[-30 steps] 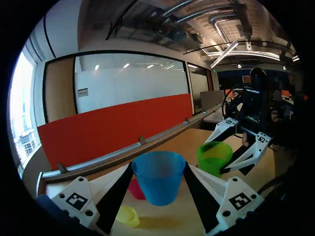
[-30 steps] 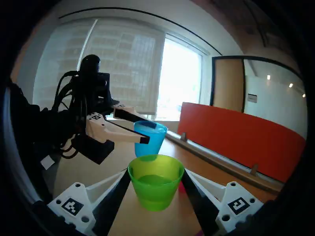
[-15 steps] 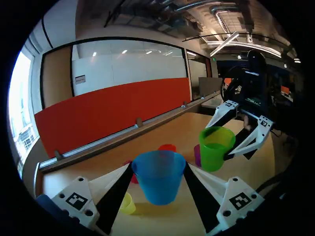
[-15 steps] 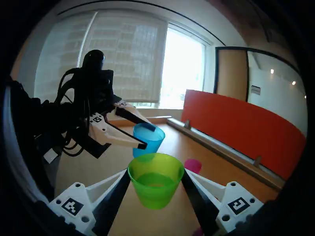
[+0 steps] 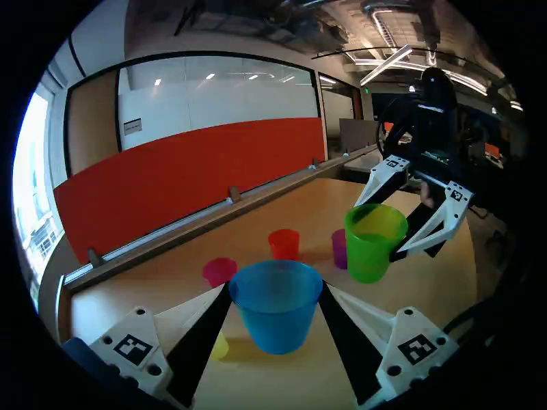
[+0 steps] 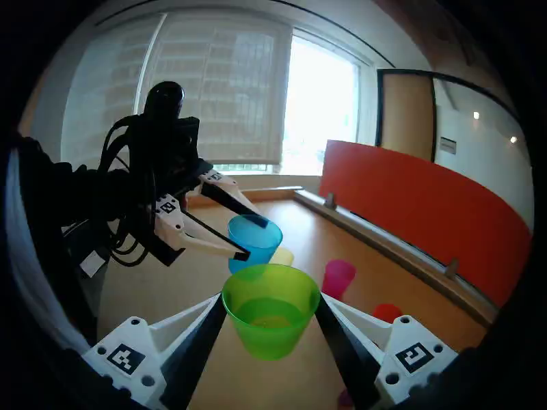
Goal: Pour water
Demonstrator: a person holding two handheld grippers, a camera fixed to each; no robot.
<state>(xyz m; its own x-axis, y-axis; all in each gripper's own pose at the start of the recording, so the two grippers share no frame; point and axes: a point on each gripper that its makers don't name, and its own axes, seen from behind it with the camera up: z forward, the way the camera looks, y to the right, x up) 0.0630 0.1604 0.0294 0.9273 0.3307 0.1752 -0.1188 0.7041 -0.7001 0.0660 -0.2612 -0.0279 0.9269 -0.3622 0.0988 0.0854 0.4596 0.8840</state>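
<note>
The left gripper [image 5: 274, 288] has its fingers clamped on the blue cup [image 5: 275, 321], the right gripper [image 6: 271, 299] on the green cup [image 6: 271, 331]

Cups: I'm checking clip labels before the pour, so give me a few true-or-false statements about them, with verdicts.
1. The right hand-held gripper holds the green cup. True.
2. The green cup is empty. False: liquid sits in its bottom.
3. The left hand-held gripper holds a red cup. False: it holds the blue cup; the red cup stands on the table.
4. A pink cup stands on the table. True.
</note>
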